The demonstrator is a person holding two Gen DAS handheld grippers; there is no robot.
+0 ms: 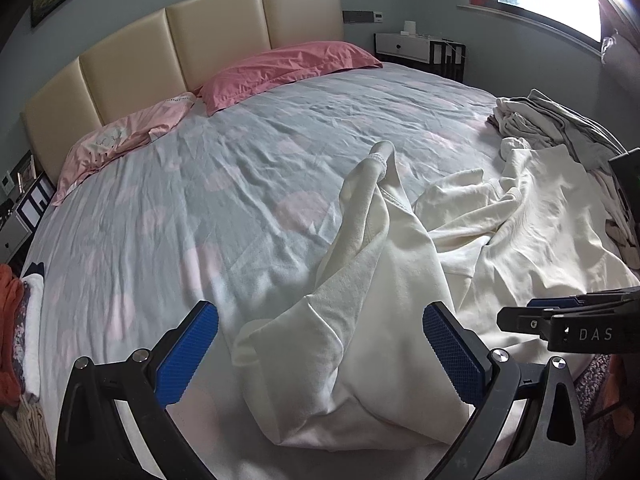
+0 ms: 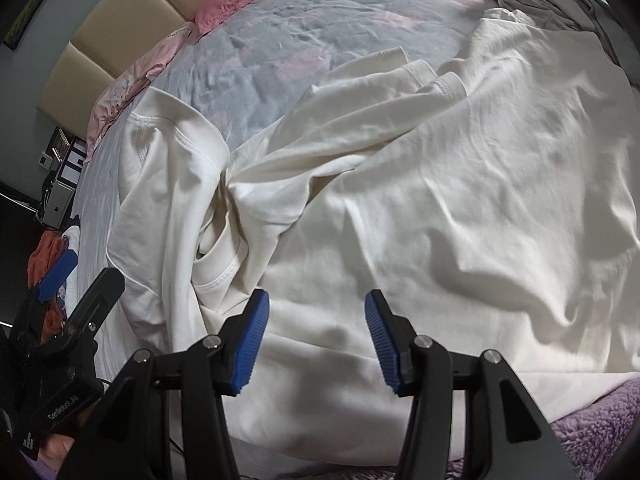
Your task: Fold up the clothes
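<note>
Both your left gripper (image 1: 320,354) and right gripper (image 2: 316,340) hover with jaws wide and empty over the rumpled cream shirt (image 2: 400,184) at frame centre, ready to spread it flat.

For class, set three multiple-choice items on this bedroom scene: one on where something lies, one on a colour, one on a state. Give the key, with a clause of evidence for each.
1. Where does the grey heap of clothes lie?
A. by the bed's far right edge
B. on the pillows
C. on the nightstand

2. What colour is the garment spread before both grippers?
A. orange
B. cream white
C. navy

3. How do the right gripper's jaws stand?
A. shut on a sleeve
B. shut on nothing
C. open, nothing held

Key: 1 A, the grey heap of clothes sits at the far right edge of the bed; 2 B, the garment is cream white; 3 C, the right gripper has its blue pads apart above the cloth.
</note>
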